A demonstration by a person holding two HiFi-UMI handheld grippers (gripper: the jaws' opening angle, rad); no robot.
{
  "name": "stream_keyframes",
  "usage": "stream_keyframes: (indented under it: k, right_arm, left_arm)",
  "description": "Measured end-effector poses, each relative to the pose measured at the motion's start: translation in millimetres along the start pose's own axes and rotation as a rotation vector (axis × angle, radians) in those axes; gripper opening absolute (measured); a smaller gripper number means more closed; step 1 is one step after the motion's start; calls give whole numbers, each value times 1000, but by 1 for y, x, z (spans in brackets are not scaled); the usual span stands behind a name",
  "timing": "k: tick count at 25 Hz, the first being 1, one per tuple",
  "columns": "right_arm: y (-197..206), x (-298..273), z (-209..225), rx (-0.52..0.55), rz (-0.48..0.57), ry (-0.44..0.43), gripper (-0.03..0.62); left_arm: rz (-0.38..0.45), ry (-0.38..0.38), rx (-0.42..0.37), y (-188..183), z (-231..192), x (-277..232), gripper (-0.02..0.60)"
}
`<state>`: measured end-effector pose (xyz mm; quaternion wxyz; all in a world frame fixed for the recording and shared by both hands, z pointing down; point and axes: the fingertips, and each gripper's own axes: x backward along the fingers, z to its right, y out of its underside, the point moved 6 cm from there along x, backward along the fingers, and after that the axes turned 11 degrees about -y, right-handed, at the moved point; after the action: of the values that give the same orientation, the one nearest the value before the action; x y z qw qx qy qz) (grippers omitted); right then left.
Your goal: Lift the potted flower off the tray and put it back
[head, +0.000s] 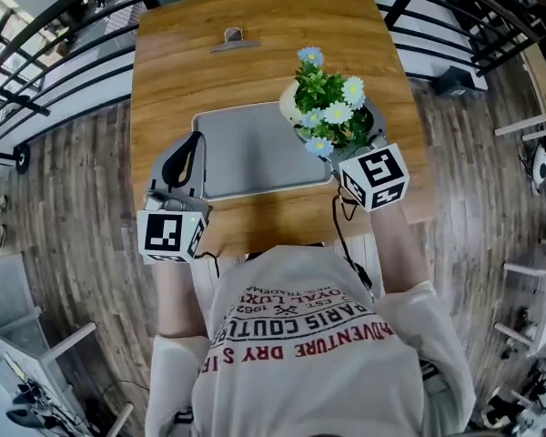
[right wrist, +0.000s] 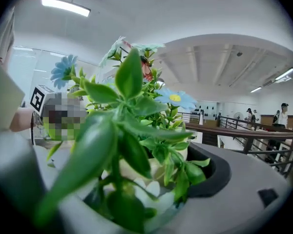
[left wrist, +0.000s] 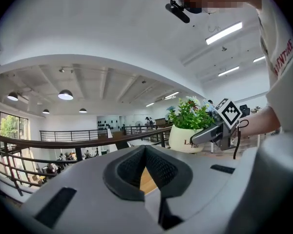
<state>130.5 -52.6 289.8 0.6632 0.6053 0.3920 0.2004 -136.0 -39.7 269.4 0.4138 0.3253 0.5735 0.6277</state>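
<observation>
Wooden table [head: 255,44] fills the middle of the head view, w/ plank floor [head: 82,244] and a dark railing [head: 45,25] around it. The person's [head: 300,353] white printed shirt sits at the bottom edge. A grey tray [head: 246,153] lies flat on the table's near half.

The potted flower [head: 328,107] is at the tray's far right corner: a white pot w/ green leaves and pale blue and white blooms. Can't tell whether its base touches the tray or hangs just above it. The right gripper [right wrist: 136,184] has its jaws clamped on the pot, one per side, w/ leaves crowding its own view.

The left gripper [left wrist: 145,169] is over the tray's left edge, well apart from the plant. Its jaw tips meet w/ nothing between them, and only wood shows thru the small gap lower down.

A small metal clip [head: 234,39] lies on the table's far side.
</observation>
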Motion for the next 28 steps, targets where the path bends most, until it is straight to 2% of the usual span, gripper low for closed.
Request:
stream_keyframes:
  k: [7,14,21,25,28]
  right_arm:
    - [-18,39,-11,-3,71,119,485]
    - [-25,47,-23,-2,82,154,485]
    - [-23,46,-23,5,59,118,485]
    - [-12,38,-26,20,36,44,485]
    - [4,22,-35,27,-7,-32,485]
  left_arm:
    - [57,-3,5,-17,-7,13,12]
    - [71,31,-7,-27,-8,17,12]
    - [63,48,-3,-28,3,14,12]
    - [50,59,-16,-18,16,17,12]
    - [10,52,11,-1,18,23,12]
